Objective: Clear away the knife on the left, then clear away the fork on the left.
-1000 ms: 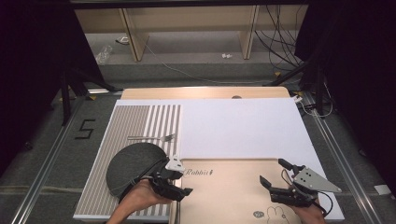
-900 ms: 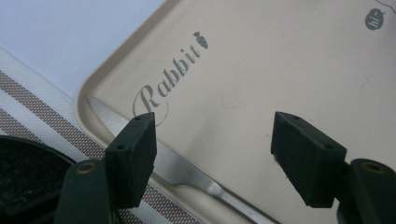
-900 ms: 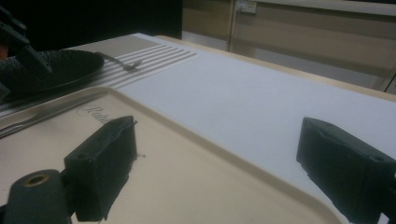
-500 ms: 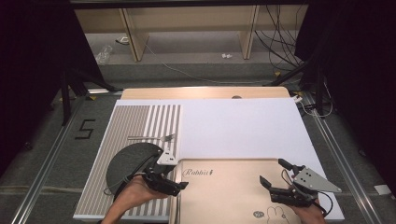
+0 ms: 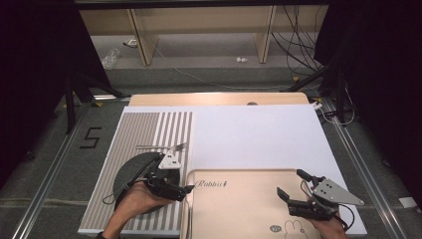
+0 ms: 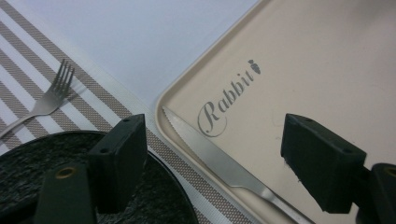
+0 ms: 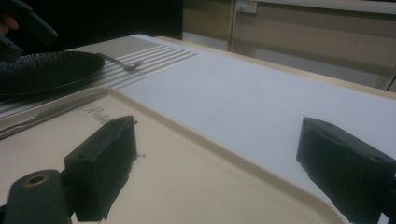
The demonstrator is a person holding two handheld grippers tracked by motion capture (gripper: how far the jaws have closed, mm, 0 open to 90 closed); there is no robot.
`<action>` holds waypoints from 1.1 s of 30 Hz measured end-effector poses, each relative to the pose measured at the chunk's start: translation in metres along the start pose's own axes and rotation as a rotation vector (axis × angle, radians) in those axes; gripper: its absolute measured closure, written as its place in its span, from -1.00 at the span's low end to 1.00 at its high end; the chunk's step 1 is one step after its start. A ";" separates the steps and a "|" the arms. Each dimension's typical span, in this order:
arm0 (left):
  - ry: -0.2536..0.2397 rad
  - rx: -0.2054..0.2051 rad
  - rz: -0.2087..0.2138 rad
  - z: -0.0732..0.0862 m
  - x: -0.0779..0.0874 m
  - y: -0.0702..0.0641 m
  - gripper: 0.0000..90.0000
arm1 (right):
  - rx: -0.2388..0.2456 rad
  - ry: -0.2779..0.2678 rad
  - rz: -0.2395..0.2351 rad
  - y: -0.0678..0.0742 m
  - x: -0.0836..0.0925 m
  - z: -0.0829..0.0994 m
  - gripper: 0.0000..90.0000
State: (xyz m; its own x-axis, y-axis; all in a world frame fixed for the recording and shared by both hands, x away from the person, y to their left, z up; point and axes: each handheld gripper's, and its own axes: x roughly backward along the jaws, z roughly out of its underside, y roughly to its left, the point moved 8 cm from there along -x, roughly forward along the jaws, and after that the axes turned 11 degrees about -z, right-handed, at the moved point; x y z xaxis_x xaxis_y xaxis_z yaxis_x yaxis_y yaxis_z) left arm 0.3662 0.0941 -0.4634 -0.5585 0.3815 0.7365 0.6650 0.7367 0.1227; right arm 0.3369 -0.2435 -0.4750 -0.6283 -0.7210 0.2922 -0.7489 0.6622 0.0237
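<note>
At the left of the high view lies the striped placemat (image 5: 134, 144), bearing a fork (image 5: 161, 147) and, nearer the person, a dark round plate (image 5: 130, 174). The left gripper (image 5: 186, 189) hovers over the plate's right rim, its jaws wide, having just been opening, with nothing pressed between them. In the left gripper view the table knife (image 6: 219, 163) lies just inside the left rim of the beige "Rabbit" tray (image 6: 327, 70), its long axis running along that rim, blade tip away from the person. The knife sits directly below and between the left jaws, so this hand is much the nearer. The right gripper (image 5: 291, 186) rests low over the tray's right part, jaws wide and empty.
</note>
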 end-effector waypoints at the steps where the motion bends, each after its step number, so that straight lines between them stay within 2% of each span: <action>1: -0.005 0.003 -0.002 -0.001 0.000 0.001 -0.50 | -0.001 -0.002 0.000 0.000 0.000 0.000 -0.71; 13: -0.017 0.032 -0.026 -0.001 0.001 0.016 -0.51 | -0.012 -0.005 0.001 -0.002 0.000 0.001 -0.72; 17: -0.032 0.063 -0.021 -0.001 0.004 0.021 -0.52 | -0.007 -0.005 0.000 -0.001 0.000 0.001 -0.71; 22: -0.049 0.084 -0.037 -0.003 0.006 0.028 -0.52 | -0.007 -0.004 0.002 -0.001 0.000 0.001 -0.72; 25: -0.054 0.109 -0.021 -0.003 0.006 0.030 -0.52 | -0.010 -0.003 0.005 -0.001 0.001 0.001 -0.71; 30: -0.057 0.119 -0.025 -0.005 0.007 0.034 -0.52 | -0.016 -0.008 0.003 -0.002 0.001 0.001 -0.71; 33: -0.059 0.124 -0.042 -0.006 0.007 0.038 -0.53 | -0.020 -0.009 0.002 -0.002 0.002 0.001 -0.71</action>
State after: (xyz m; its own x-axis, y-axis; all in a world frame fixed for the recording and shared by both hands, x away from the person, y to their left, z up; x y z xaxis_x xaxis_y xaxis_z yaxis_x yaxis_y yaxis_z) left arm 0.3903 0.1211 -0.4492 -0.6154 0.3783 0.6915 0.5758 0.8149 0.0667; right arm 0.3374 -0.2463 -0.4757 -0.6316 -0.7215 0.2838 -0.7435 0.6674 0.0420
